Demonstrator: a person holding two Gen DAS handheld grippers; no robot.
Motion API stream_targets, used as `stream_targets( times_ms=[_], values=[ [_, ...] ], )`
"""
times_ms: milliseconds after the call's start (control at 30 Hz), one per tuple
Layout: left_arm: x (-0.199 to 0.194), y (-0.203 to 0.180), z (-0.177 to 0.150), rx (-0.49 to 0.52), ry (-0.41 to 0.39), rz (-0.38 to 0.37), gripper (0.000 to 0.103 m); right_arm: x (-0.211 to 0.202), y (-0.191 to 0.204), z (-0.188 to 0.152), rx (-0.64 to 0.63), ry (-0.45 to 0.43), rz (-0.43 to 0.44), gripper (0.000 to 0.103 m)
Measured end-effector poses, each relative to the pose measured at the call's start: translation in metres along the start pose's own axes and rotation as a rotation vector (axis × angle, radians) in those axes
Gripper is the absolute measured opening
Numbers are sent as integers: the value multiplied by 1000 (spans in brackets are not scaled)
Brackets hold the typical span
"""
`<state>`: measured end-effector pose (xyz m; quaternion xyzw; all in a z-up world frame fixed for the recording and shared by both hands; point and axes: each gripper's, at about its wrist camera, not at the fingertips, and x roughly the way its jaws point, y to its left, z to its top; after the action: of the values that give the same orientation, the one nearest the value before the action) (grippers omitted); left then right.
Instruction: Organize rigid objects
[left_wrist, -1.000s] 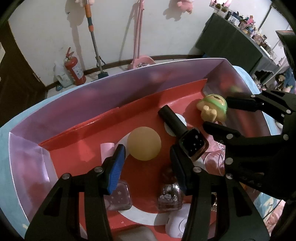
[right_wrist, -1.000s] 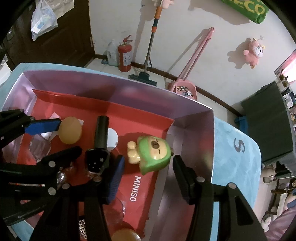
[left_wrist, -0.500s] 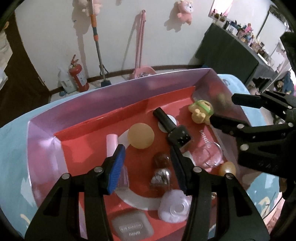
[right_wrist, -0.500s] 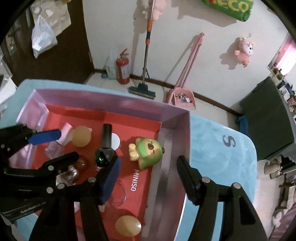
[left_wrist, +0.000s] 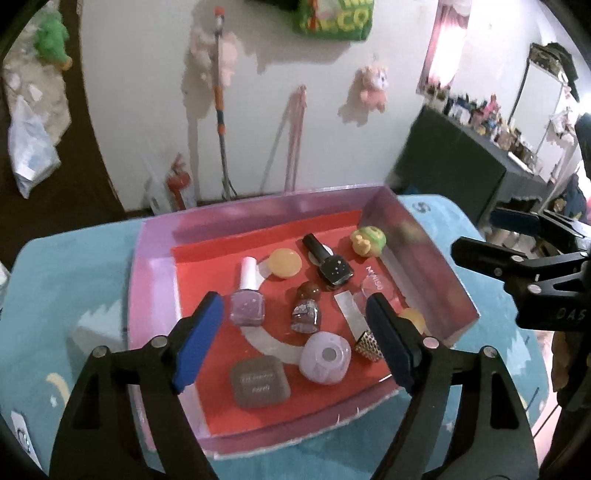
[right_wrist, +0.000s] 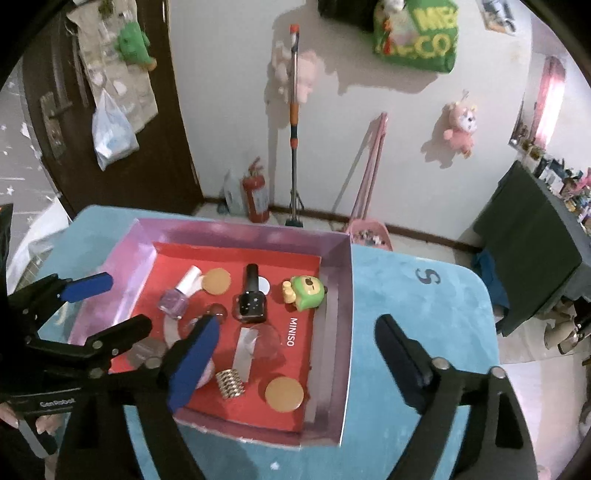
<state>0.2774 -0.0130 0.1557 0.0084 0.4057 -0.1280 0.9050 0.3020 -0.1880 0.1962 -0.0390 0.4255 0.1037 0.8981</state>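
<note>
A purple-walled box (left_wrist: 155, 280) (right_wrist: 338, 332) with a red floor sits on a blue table. In it lie a black nail polish bottle (left_wrist: 330, 266) (right_wrist: 251, 299), a lilac nail polish bottle (left_wrist: 247, 299) (right_wrist: 177, 295), a green toy figure (left_wrist: 367, 240) (right_wrist: 304, 291), orange discs (left_wrist: 283, 263) (right_wrist: 284, 394), a gold ridged piece (left_wrist: 369, 347) (right_wrist: 229, 384), a lilac round case (left_wrist: 325, 357) and a grey square case (left_wrist: 258, 382). My left gripper (left_wrist: 295, 339) is open and empty above the box's near side. My right gripper (right_wrist: 299, 358) is open and empty above the box's right part.
The blue table top (right_wrist: 417, 332) extends right of the box. Behind it are a white wall, a mop (right_wrist: 293, 147), a fire extinguisher (right_wrist: 255, 199), a pink dustpan (right_wrist: 369, 229) and a dark covered table (right_wrist: 532, 229) at the right. A dark door (right_wrist: 74, 110) is at the left.
Both grippers have pulled up and back from the box, so the whole box and more of the room show. Both stay open and empty. The objects in the box have not moved.
</note>
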Motion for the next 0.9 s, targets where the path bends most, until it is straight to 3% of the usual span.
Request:
stream_targets(
  times_ms=[100,167,400,733,900],
  values=[
    [-19,0,-12,-7,-71,38,81,-19,3,-14,5,-60,-13,96],
    [-28,1,-20,-16,-110,64,91,-25,7,-22,-4,-96,-31,97],
    [-35,6,-53,-51,-228,144,91,-27,14,-60,39,-211,2,103],
    [4,3,-76,-20,-264,228,92,20,22,-90,44,-278,-10,103],
    [17,13,-82,-56,-266,237,92,38,25,-92,45,-289,-8,103]
  ],
)
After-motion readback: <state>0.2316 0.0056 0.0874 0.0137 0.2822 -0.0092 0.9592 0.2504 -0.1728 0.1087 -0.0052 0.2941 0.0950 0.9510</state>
